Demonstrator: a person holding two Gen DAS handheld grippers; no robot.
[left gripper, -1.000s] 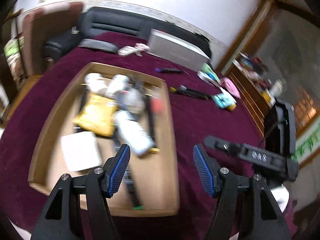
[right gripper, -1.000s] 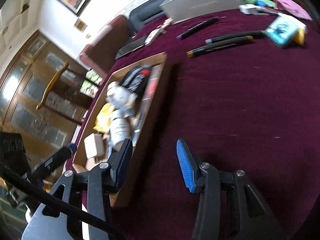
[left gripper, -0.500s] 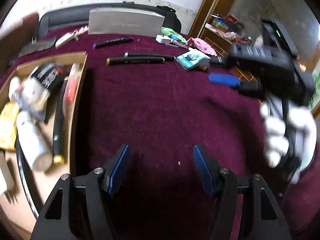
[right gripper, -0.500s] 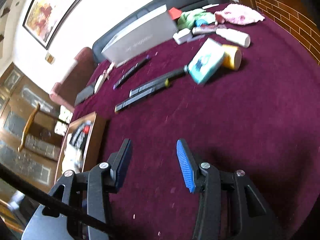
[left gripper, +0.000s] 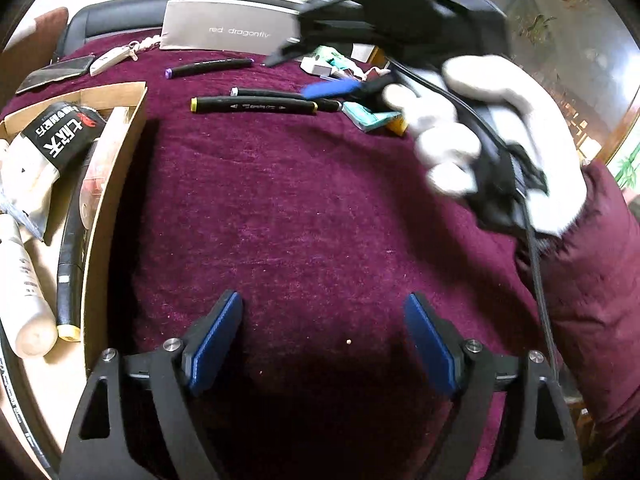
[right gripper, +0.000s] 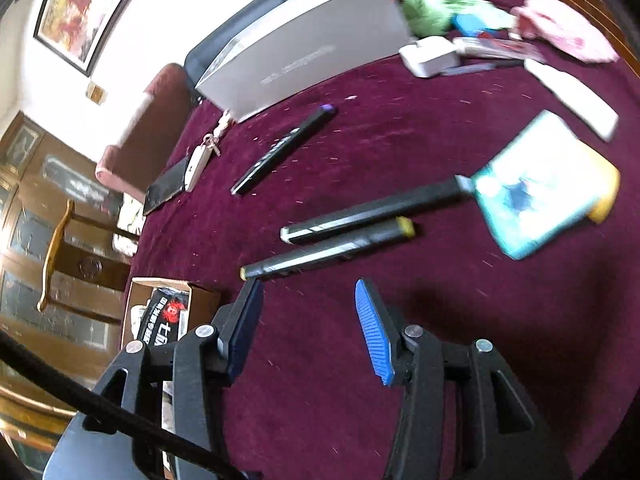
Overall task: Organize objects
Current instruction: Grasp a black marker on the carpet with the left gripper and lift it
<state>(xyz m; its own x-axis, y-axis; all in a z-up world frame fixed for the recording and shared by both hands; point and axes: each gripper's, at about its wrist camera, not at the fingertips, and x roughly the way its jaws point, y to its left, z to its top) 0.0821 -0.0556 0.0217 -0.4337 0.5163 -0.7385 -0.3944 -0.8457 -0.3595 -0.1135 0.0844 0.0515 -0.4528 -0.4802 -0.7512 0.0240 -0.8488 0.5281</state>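
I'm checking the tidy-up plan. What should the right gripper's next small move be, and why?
Probably ease the right gripper forward onto the black yellow-capped marker just beyond its fingertips. Its jaws are open and empty, the marker lies loose on the maroon cloth, and the cardboard box already holds similar items.

The left tongs (left gripper: 323, 340) tilt downward with blue-padded jaws set wide, having just opened further, and nothing sits between them. Ahead and to the right of them, the right tongs (left gripper: 332, 87) reach forward in a white-gloved hand (left gripper: 496, 136), a maroon sleeve (left gripper: 592, 300) trailing behind the wrist and a black cable running down past it. Seen from their own camera, the right tongs (right gripper: 308, 320) also point downward, jaws parted at a moderate gap, gripping nothing, pads clear of any contact.
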